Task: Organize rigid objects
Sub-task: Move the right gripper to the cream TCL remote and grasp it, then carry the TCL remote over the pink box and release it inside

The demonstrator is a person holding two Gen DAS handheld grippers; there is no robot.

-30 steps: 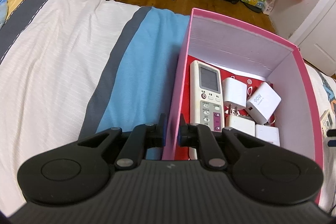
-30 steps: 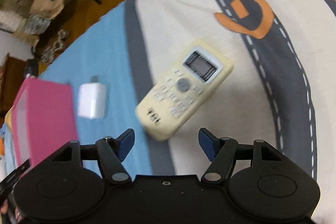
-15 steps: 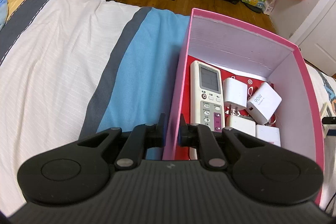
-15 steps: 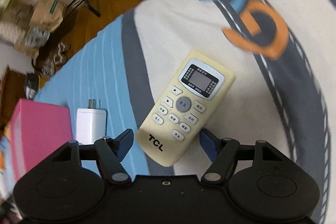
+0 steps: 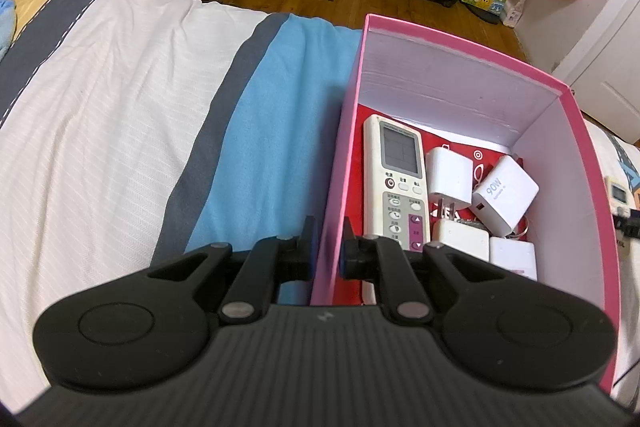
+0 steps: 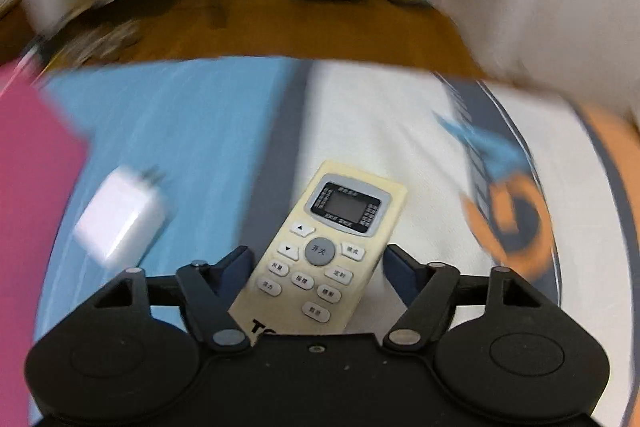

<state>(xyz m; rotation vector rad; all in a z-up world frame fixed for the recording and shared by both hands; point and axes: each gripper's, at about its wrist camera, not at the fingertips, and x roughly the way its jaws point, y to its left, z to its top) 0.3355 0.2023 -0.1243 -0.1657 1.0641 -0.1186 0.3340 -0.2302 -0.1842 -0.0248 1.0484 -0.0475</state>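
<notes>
On a bed (image 6: pixel 224 131), the right tongs (image 6: pixel 318 261) straddle a yellowed remote (image 6: pixel 320 255), jaws wide and not yet touching; squaring up before closing looks wise. The left tongs (image 5: pixel 327 241) pinch the pink box (image 5: pixel 464 45) wall, steadying it.

Wrist views downward — shared pink box (image 5: pixel 460 39)

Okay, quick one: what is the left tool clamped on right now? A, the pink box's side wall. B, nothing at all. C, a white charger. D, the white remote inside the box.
A: in the left wrist view the left tool has one finger outside and one inside the pink box, pinching its near side wall, while the white remote lies untouched inside.
</notes>
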